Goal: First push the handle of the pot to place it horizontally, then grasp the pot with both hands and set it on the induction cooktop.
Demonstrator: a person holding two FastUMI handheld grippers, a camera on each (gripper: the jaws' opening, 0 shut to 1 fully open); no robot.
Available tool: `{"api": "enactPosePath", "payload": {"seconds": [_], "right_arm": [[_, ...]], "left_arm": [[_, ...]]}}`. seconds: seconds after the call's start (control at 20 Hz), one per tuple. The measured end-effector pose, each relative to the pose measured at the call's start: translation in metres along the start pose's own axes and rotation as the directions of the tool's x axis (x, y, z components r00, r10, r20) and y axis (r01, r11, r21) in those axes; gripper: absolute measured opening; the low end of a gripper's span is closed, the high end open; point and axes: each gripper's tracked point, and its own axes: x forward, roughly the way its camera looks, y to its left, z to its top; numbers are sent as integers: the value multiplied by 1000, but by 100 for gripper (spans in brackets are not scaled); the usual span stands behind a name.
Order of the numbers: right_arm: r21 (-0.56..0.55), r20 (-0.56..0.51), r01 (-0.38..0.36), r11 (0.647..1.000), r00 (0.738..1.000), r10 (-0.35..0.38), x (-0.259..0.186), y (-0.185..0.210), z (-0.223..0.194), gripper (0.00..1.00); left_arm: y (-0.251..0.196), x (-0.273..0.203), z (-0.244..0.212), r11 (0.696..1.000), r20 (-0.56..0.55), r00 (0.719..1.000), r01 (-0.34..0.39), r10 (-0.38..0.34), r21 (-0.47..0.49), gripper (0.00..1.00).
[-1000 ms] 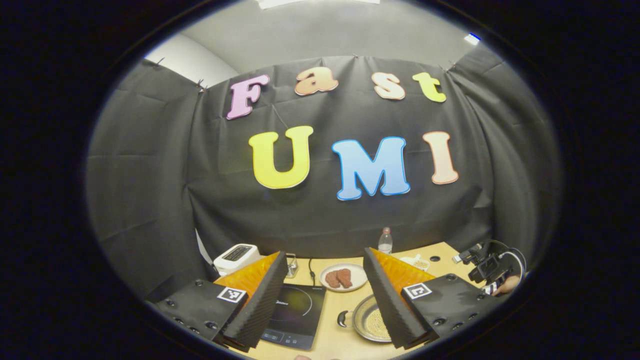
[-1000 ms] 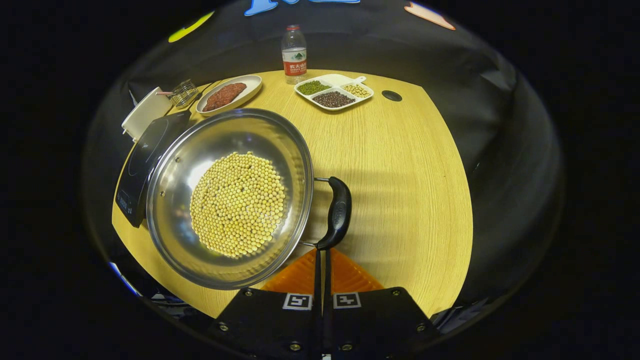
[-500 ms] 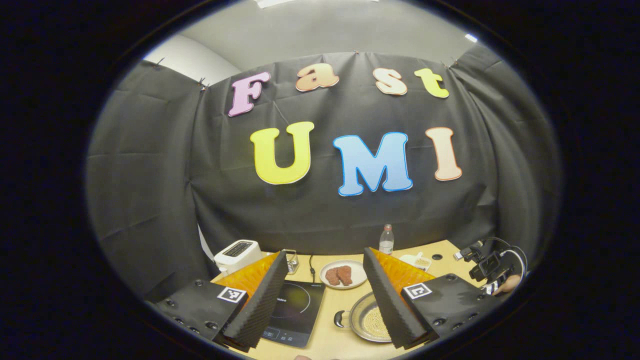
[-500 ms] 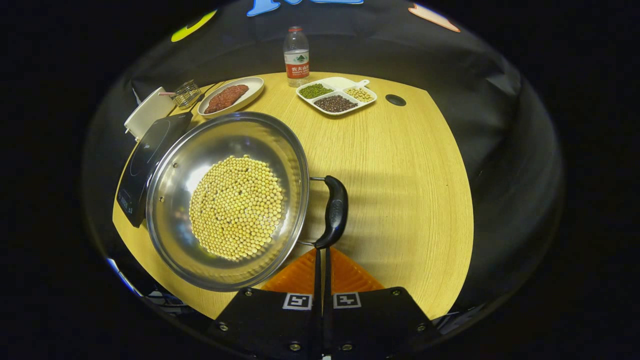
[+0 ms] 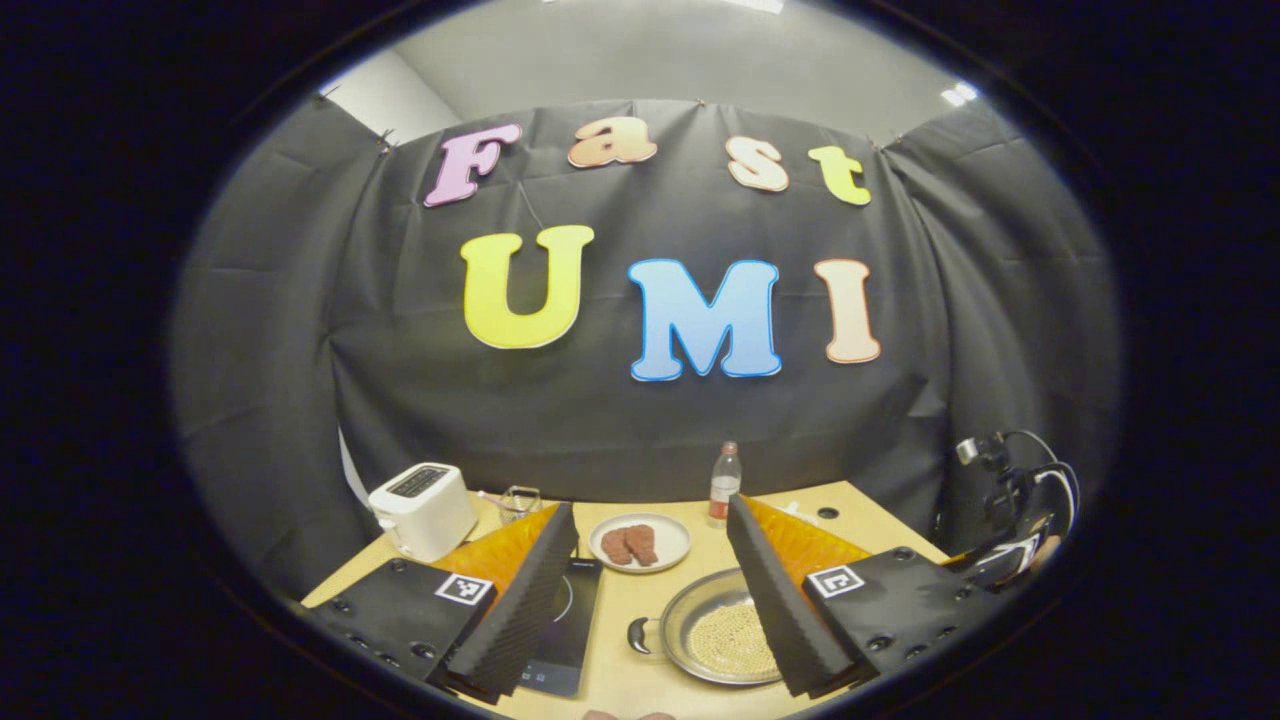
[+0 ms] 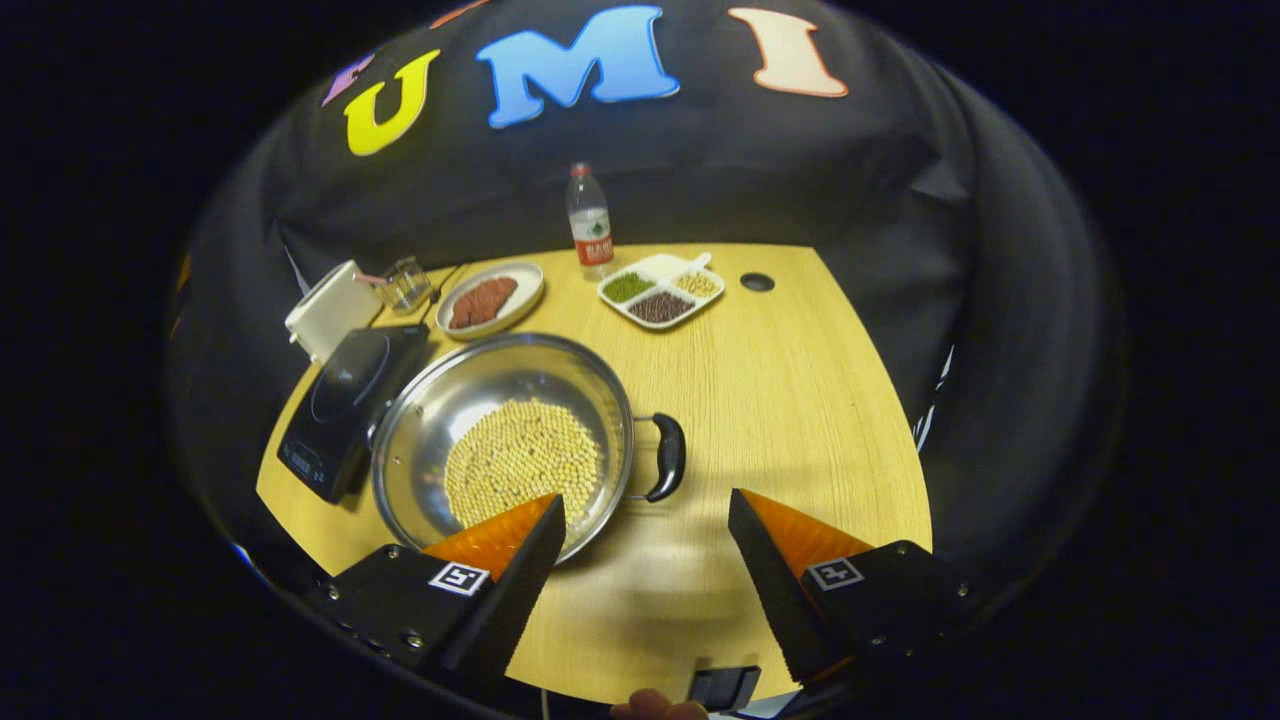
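what changed: a second ago my right gripper [image 6: 640, 535] was pinched flat right behind the pot's right handle [image 6: 668, 457]; now it's pulled back and up, and spread wide. Left view swung a bit too, so the toaster [image 5: 422, 509] sits more in frame.

left gripper [image 5: 650, 580]: wide apart, nothing in it, hanging above the near edge of the table [image 6: 800, 400].

pot [image 6: 505, 445]: on the table, soybeans [image 6: 522, 462] inside, rim just beside the induction cooktop [image 6: 350, 405], not on it yet. Handles look level to me, left handle [image 5: 639, 635] included.

step in hand, I reckon: the two-handed grab.

how to do it well: straddle one handle per side, close both together, lift level so the beans don't slide, short hop left onto the cooktop.
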Motion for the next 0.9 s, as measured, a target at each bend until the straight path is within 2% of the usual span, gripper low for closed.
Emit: {"api": "enactPosePath", "payload": {"seconds": [0.05, 0.2, 0.35, 0.6, 0.7, 0.85, 0.9], "right_arm": [[26, 50, 10, 1000, 999, -11, -8, 3, 8, 99], [92, 156, 42, 995, 986, -56, -26, 9, 24, 100], [127, 217, 75, 989, 971, -102, -34, 15, 29, 100], [129, 233, 121, 984, 961, -149, -20, 22, 23, 100], [127, 226, 125, 984, 962, -151, -11, 22, 20, 100], [115, 191, 118, 986, 972, -139, 8, 19, 9, 100], [111, 177, 118, 987, 975, -136, 15, 16, 6, 100]], "left_arm": [[4, 2, 0, 1000, 28, 1000, -3, 3, -4, 100], [7, 10, -15, 1000, 70, 997, 14, -14, 11, 98], [2, 23, -53, 998, 13, 998, 59, -59, -1, 100], [-4, 46, -118, 989, -125, 984, 116, -126, -87, 100], [-2, 57, -152, 988, -214, 969, 99, -122, -116, 99], [7, 77, -193, 987, -306, 949, 29, -77, -158, 100], [8, 84, -204, 986, -328, 942, 11, -66, -167, 97]]}}
